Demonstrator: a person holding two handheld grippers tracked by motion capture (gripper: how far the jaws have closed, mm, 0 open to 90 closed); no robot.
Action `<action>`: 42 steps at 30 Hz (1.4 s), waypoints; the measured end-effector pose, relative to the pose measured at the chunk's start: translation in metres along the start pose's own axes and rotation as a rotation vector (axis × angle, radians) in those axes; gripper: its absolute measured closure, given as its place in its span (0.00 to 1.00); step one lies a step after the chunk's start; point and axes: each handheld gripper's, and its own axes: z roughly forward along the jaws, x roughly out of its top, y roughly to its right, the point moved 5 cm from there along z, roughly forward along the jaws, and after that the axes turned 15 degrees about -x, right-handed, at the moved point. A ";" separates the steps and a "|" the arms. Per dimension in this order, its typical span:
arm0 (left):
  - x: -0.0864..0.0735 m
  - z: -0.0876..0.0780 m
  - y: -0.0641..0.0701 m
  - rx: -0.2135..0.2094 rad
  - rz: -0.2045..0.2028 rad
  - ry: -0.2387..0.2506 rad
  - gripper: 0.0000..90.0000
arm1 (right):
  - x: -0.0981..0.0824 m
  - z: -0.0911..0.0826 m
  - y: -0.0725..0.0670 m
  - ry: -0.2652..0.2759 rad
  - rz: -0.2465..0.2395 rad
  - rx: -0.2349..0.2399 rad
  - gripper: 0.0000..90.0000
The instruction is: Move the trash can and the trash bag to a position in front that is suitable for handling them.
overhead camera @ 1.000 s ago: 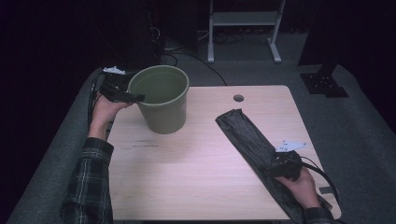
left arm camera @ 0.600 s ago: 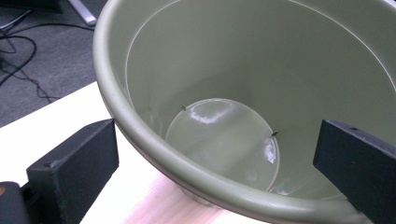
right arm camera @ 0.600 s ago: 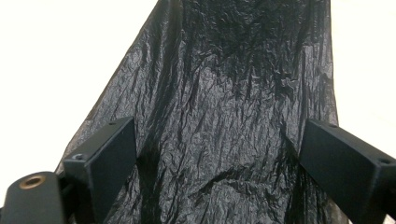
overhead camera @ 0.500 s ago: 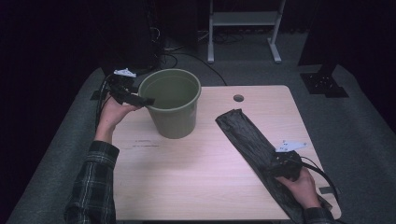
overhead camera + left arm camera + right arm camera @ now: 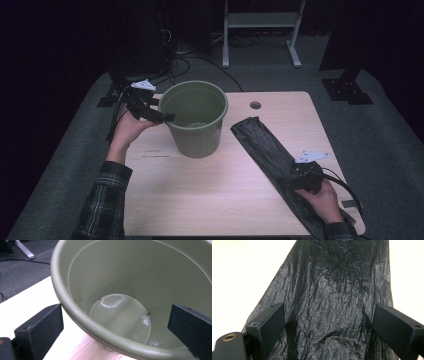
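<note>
Bucket (image 5: 196,119) shifted toward worktop centre, left gripper (image 5: 161,116) jaws wide astride its rim, unclamped; right gripper (image 5: 299,176) open over flat bag (image 5: 265,145); lining not begun.

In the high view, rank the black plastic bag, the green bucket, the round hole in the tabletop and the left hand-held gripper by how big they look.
1. Black plastic bag and green bucket: too close to rank; the bag is longer, the bucket bulkier.
2. Left hand-held gripper: clearly smaller.
3. Round hole: smallest.
</note>
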 end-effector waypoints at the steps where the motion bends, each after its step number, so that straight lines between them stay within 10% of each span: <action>1: 0.000 0.001 0.002 -0.003 0.001 0.003 0.00 | 0.000 0.000 0.000 -0.001 0.001 0.001 0.11; 32: -0.009 0.034 0.119 -0.137 0.149 0.016 0.00 | 0.000 0.000 0.000 -0.001 -0.001 0.000 0.11; 42: -0.005 0.020 0.119 -0.133 0.137 0.074 0.00 | 0.000 0.000 0.000 -0.001 0.000 -0.001 0.11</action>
